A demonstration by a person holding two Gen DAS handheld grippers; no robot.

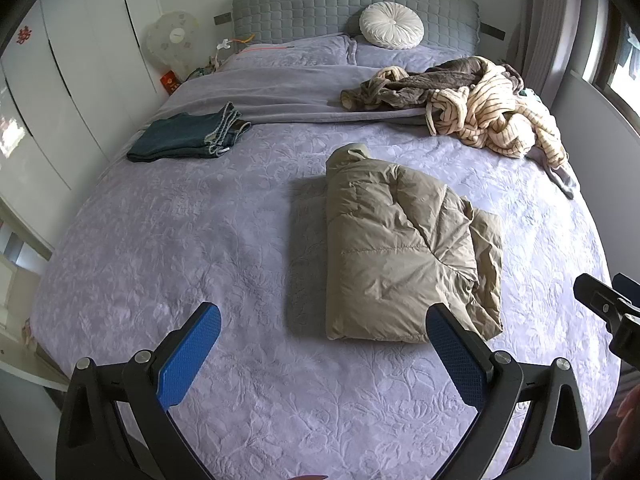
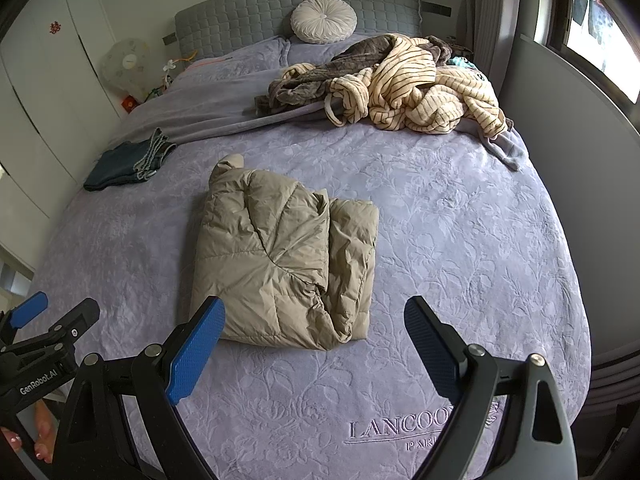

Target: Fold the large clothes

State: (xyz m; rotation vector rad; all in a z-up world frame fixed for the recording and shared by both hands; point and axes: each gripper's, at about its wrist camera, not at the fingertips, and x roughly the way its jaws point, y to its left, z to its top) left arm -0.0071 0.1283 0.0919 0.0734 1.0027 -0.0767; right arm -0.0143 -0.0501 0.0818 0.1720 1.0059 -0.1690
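The left tongs [image 1: 324, 332] hang released over the bed [image 1: 200, 240], fingers spread wide, gripping nothing. The right tongs [image 2: 314, 326] are released too, fingers wide apart and bare.

The folded jacket [image 1: 404, 256] lies flat on the bed just ahead of both tongs: its near edge sits just beyond the left tongs' right finger and just beyond the right tongs' left finger. Nothing lies between either tongs and the jacket.

Farther ahead and to the left, well apart from the jacket, rest folded jeans [image 1: 188, 134]. Far ahead on the right is a heap of clothes [image 2: 396, 80], striped cream over brown. Beyond it, a round cushion [image 2: 323, 20] leans on the headboard [image 1: 304, 12]. A fan [image 1: 173, 42] stands at the far left.
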